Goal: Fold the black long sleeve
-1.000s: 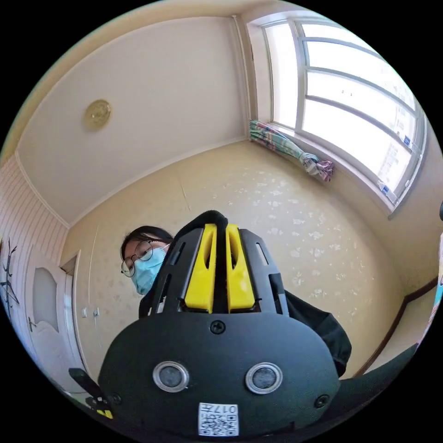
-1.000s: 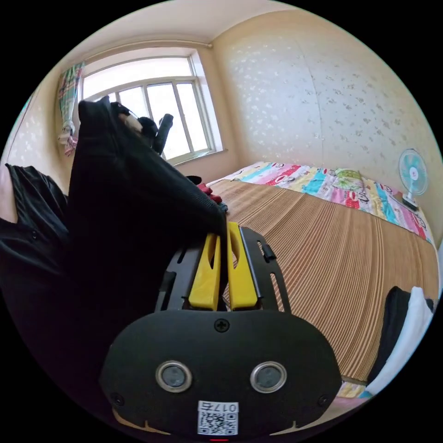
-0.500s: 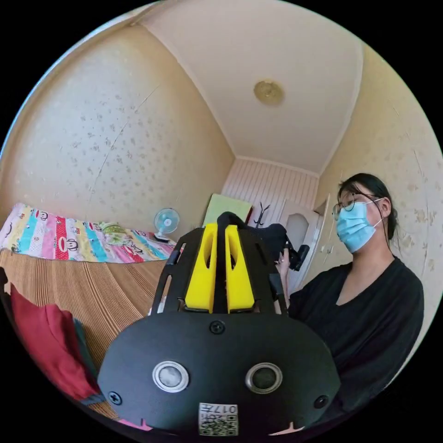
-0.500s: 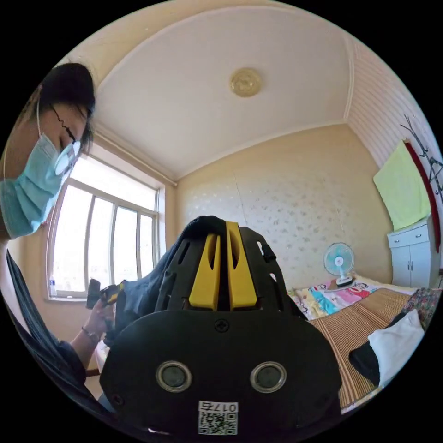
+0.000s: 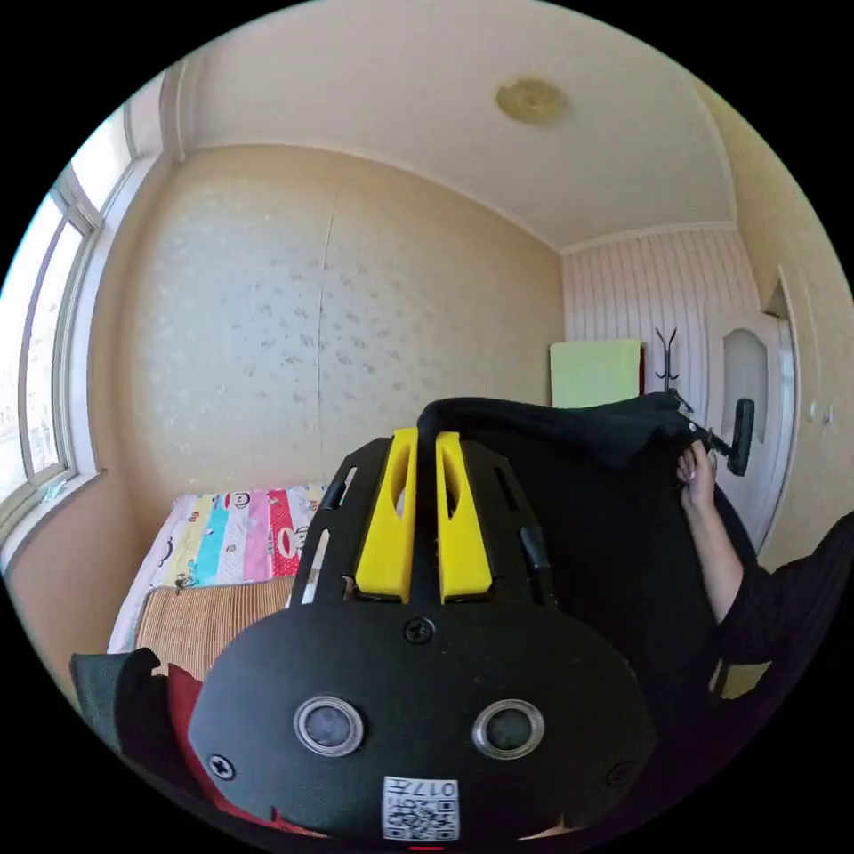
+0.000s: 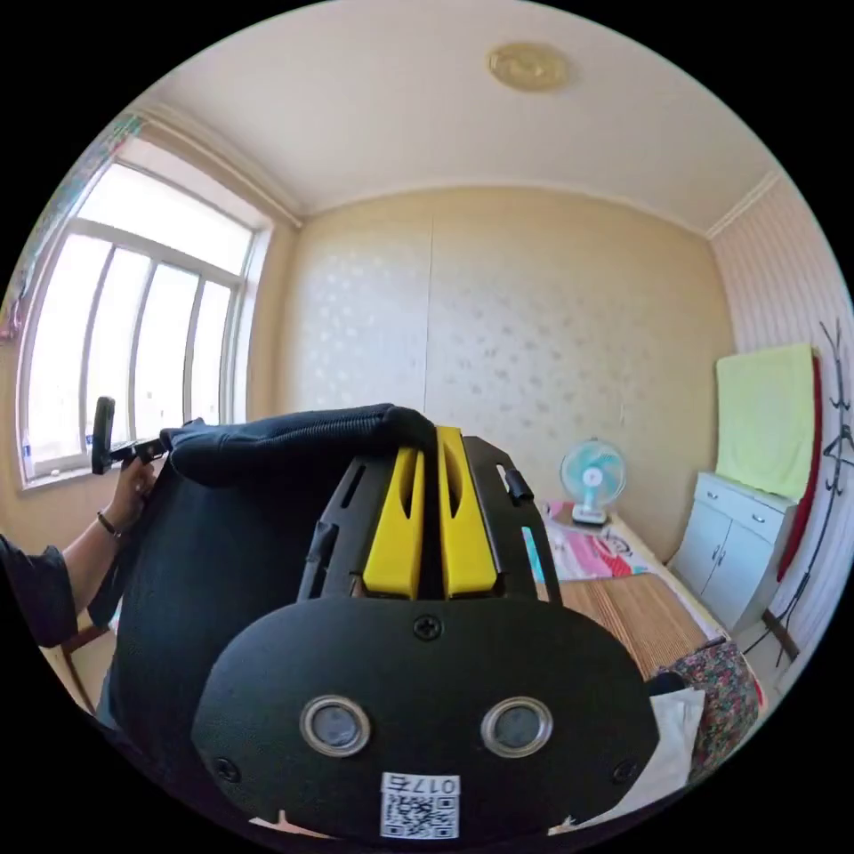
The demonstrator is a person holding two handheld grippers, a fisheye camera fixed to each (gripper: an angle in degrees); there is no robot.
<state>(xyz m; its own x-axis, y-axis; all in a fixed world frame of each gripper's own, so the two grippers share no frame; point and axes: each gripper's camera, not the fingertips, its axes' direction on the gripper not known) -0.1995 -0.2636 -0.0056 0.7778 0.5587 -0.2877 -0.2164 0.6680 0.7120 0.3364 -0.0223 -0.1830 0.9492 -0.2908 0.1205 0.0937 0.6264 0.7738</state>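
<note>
so your left gripper (image 5: 425, 436) and right gripper (image 6: 427, 431) both clench the black long sleeve (image 5: 614, 534), hanging aloft; no fold yet

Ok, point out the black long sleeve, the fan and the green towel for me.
black long sleeve (image 6: 267, 436): right gripper view, stretched top edge.
fan (image 6: 592, 471): right gripper view, its round head.
green towel (image 6: 763, 414): right gripper view, middle of the cloth.

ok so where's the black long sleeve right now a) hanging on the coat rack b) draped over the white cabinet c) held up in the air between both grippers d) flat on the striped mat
c: the black long sleeve garment hangs stretched in the air, its top edge pinched by the right gripper at one end and by the left gripper at the other.
</note>
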